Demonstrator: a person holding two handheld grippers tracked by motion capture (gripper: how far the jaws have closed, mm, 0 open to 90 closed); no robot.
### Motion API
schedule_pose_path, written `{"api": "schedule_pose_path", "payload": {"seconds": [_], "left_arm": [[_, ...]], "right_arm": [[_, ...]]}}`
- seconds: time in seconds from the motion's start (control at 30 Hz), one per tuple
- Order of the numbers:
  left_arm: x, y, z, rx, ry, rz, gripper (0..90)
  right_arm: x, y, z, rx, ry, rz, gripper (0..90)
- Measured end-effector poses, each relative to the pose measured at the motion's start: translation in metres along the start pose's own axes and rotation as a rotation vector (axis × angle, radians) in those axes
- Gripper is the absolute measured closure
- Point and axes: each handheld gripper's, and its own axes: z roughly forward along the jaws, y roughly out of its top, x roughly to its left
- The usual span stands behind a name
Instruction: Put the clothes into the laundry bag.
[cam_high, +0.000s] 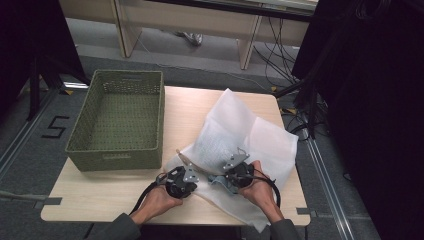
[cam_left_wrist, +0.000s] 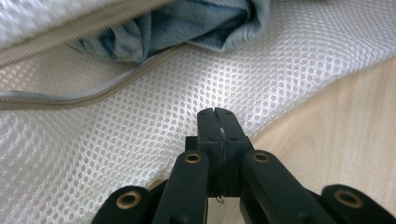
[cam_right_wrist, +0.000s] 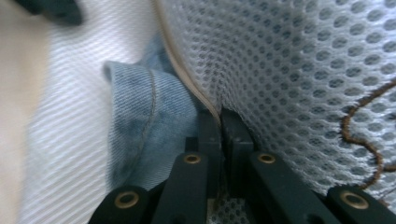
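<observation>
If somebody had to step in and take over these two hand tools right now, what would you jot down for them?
Left gripper: jaws shut, tips resting on the white mesh laundry bag; whether it pinches the mesh is hard to tell.
Right gripper: shut on the bag's zipper edge, holding the opening.
Things: the bag lies on the wooden table, near the front edge. A blue denim garment sits in the unzipped mouth, partly poking out. The green woven basket stands at the left, with nothing in it.
Done: bag gripped, zipper open.
Left: probably moving the denim fully in or out; which way is unclear.
</observation>
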Motion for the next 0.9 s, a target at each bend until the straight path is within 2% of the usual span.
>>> {"api": "schedule_pose_path", "payload": {"seconds": [0.07, 0.13, 0.17, 0.2, 0.23, 0.3, 0.33, 0.37, 0.5, 0.57, 0.6, 0.63, 0.67, 0.7, 0.77, 0.8, 0.83, 0.87, 0.9], "left_arm": [[0.000, 0.000, 0.000, 0.001, -0.014, -0.002, 89.0], [-0.001, -0.001, 0.000, 0.002, -0.013, -0.014, 89.1], [-0.001, -0.001, 0.000, -0.002, -0.008, -0.011, 89.0], [-0.001, -0.001, 0.000, -0.005, -0.021, -0.017, 89.0], [0.000, -0.001, 0.000, 0.007, -0.020, -0.018, 89.0], [-0.001, -0.002, 0.000, 0.001, -0.007, -0.022, 89.0], [-0.001, -0.001, -0.001, -0.001, 0.002, 0.013, 89.0], [-0.003, -0.002, -0.001, -0.001, -0.001, -0.013, 89.0], [-0.002, -0.002, 0.000, -0.006, 0.001, -0.008, 89.0], [-0.002, -0.002, 0.000, -0.006, -0.010, -0.026, 89.0], [-0.002, -0.002, -0.001, -0.009, -0.009, -0.007, 89.0], [-0.002, -0.001, 0.000, -0.010, -0.001, -0.001, 89.0], [-0.001, -0.001, -0.001, -0.006, 0.000, 0.010, 88.9], [-0.003, -0.001, 0.000, -0.003, -0.003, -0.021, 89.0], [-0.003, -0.001, -0.001, -0.006, 0.036, -0.006, 89.0], [-0.003, -0.001, -0.001, -0.005, 0.010, -0.013, 89.0], [-0.003, -0.001, 0.000, -0.003, 0.003, -0.018, 88.9], [-0.002, 0.000, -0.001, -0.003, 0.007, 0.000, 88.9], [-0.002, 0.000, -0.001, -0.002, 0.007, -0.003, 88.9]], "right_arm": [[-0.010, 0.002, 0.002, 0.002, -0.037, -0.018, 88.5], [-0.018, 0.004, 0.003, 0.012, -0.080, 0.013, 88.5], [-0.024, 0.004, 0.005, 0.015, -0.099, 0.011, 88.5], [-0.031, 0.004, 0.007, 0.010, -0.127, 0.010, 88.5], [-0.038, 0.004, 0.009, 0.009, -0.144, 0.008, 88.5], [-0.052, 0.004, 0.013, 0.021, -0.181, 0.040, 88.5], [-0.057, 0.005, 0.015, 0.025, -0.201, 0.052, 88.5], [-0.062, 0.005, 0.017, 0.027, -0.210, 0.058, 88.5], [-0.066, 0.005, 0.015, 0.005, -0.161, 0.073, 88.5], [-0.064, 0.004, 0.010, -0.007, -0.149, 0.074, 88.4], [-0.062, 0.004, 0.008, -0.013, -0.143, 0.081, 88.4], [-0.059, 0.003, 0.005, -0.026, -0.147, 0.085, 88.4], [-0.057, 0.003, 0.002, -0.035, -0.138, 0.065, 88.4], [-0.055, 0.004, -0.002, -0.044, -0.111, 0.077, 88.5], [-0.050, 0.005, -0.014, -0.080, -0.080, 0.064, 88.5], [-0.046, 0.007, -0.022, -0.086, -0.085, 0.059, 88.5], [-0.039, 0.008, -0.029, -0.111, -0.076, 0.063, 88.6], [-0.033, 0.011, -0.033, -0.138, -0.049, 0.047, 88.6], [-0.026, 0.013, -0.037, -0.139, -0.023, 0.027, 88.6]]}}
